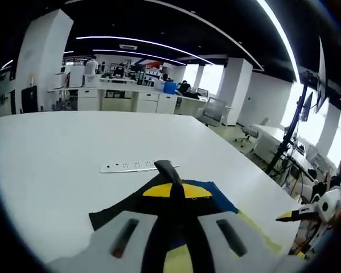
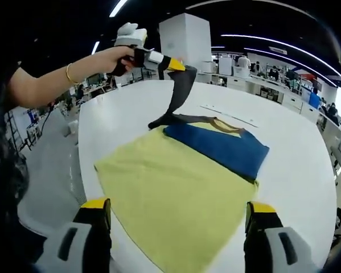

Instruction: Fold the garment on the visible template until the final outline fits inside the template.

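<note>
**Left gripper lifting a garment corner above the yellow template**

Right gripper view: a yellow template (image 2: 170, 210) lies flat on the white table (image 2: 298, 170), reaching toward the near edge. A blue garment (image 2: 218, 148) rests on the template's far part, folded into a rough rectangle with a yellow neckline trim at its far edge. From the garment's far left corner a dark strip of cloth (image 2: 179, 96) rises off the table to the left gripper (image 2: 171, 63), whose yellow-tipped jaws are pressed together on the strip's upper end. A person's hand (image 2: 110, 60) grips that tool, a bracelet at the wrist. The right gripper (image 2: 179, 219) hangs above the template's near part, its two yellow-and-black jaws spread wide apart and holding nothing.

Left gripper view: the same dark strip runs up between the view's own pale jaws, which pinch it. Beyond lie the garment's yellow neckline and blue cloth on the table, with a sliver of the template to the right. A long white power strip (image 1: 137, 166) lies flat on the table just past the garment. Office desks and pillars fill the background.
</note>
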The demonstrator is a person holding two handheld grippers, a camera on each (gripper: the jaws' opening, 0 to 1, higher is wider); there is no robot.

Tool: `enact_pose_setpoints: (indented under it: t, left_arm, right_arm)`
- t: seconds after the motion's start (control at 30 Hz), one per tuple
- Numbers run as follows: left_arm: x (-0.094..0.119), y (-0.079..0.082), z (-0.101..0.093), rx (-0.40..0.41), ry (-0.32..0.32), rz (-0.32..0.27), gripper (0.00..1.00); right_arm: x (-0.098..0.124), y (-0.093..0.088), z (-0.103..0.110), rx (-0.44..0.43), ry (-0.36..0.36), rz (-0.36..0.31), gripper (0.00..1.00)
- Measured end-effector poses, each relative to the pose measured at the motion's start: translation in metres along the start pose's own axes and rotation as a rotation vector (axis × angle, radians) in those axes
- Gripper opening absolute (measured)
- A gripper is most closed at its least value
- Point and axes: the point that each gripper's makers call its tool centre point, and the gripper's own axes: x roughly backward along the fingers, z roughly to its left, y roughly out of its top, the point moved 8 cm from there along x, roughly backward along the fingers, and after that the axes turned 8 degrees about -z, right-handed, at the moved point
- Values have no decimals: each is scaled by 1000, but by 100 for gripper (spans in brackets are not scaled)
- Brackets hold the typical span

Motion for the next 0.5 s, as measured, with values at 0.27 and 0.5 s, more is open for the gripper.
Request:
enact_pose_setpoints:
  t: [0.27, 0.5]
  left_arm:
    - [-18, -9, -22, -2, -42, 17, 1]
    - [-36, -13, -43, -14, -83, 20, 1]
  right_arm:
    - [-1, 0, -2, -2, -8, -8, 99]
    - [-2, -4, -1, -13, -6, -5, 99]
